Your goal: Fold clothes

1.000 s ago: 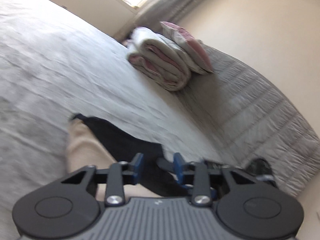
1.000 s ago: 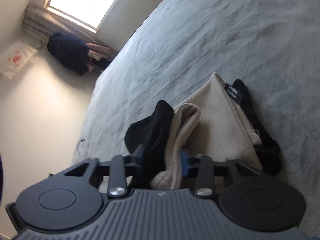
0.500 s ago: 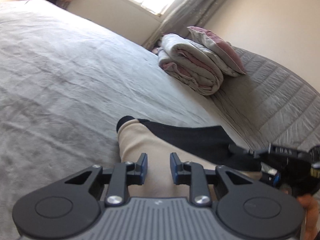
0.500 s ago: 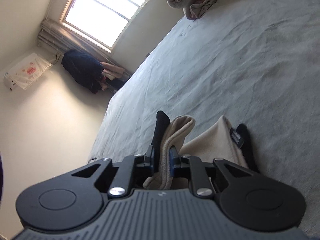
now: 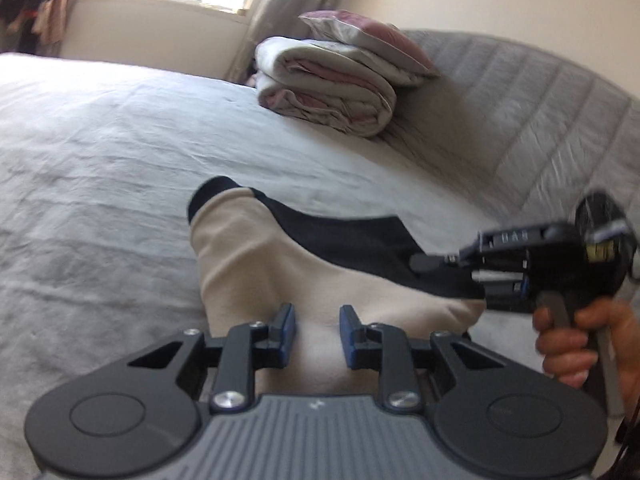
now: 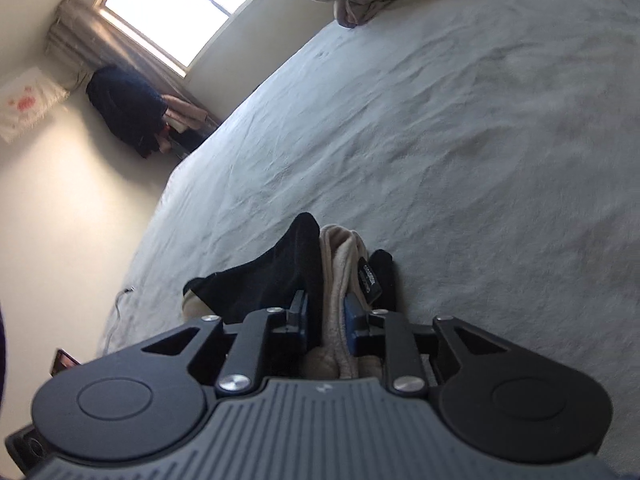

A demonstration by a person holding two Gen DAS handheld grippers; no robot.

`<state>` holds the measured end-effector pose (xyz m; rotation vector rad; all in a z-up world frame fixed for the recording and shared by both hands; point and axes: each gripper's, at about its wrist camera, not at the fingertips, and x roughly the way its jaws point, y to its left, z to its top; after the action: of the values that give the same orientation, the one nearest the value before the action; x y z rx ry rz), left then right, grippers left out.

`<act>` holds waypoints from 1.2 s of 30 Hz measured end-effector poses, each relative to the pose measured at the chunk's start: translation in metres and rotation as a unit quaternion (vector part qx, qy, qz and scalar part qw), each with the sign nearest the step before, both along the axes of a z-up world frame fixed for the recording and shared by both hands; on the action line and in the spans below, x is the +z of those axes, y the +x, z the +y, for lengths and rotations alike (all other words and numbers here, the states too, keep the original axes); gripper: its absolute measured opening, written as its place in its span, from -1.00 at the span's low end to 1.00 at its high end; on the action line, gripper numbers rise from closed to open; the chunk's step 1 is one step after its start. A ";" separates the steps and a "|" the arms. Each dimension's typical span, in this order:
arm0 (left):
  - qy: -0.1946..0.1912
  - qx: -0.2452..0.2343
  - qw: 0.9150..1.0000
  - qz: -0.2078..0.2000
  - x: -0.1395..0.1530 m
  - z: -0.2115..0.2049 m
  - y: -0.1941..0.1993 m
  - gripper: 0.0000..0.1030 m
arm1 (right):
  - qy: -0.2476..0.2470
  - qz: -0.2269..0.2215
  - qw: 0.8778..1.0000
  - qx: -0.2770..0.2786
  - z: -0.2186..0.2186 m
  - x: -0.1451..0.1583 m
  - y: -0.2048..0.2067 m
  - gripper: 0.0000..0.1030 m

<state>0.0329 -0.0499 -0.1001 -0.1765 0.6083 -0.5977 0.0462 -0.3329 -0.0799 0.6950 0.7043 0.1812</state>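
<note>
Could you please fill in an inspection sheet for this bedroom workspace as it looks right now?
Surface: bed with a wrinkled grey sheet.
Job's things: beige and black garment lying on the bed, partly gathered.
Clutter: folded blanket with a pillow on top, at the quilted headboard.
Grippers: left gripper over the beige cloth, pads apart, nothing pinched; right gripper has just been opening, bunched cloth between its pads.
Cables: thin white cable at the bed's edge.
Surroundings: bright window, dark clothes hanging beside it, a hand on the right gripper's handle.

Right claw (image 6: 325, 312) pinches beige-and-black garment (image 6: 332, 276) on bed (image 6: 460, 140)
</note>
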 end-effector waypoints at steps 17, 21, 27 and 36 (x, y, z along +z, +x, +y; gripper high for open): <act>0.005 -0.048 0.999 -0.018 -0.002 -0.016 -0.011 -0.53 | -0.324 -0.118 0.934 0.096 0.079 0.004 -0.040 -0.80; -0.006 -0.050 0.999 -0.013 -0.002 -0.014 -0.009 -0.53 | -0.322 -0.103 0.936 0.099 0.066 -0.007 -0.047 -0.83; -0.001 -0.024 0.999 -0.026 0.007 -0.017 0.008 -0.53 | -0.321 -0.108 0.936 0.095 0.066 -0.011 -0.050 -0.83; 0.039 0.025 0.998 -0.048 0.000 -0.016 0.066 -0.80 | -0.320 -0.117 0.934 0.102 0.067 -0.014 -0.049 -0.84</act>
<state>0.0994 -0.0658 -0.1002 -0.0894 0.5311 -0.5294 -0.0033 -0.2657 -0.0935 -0.0287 0.5581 0.2062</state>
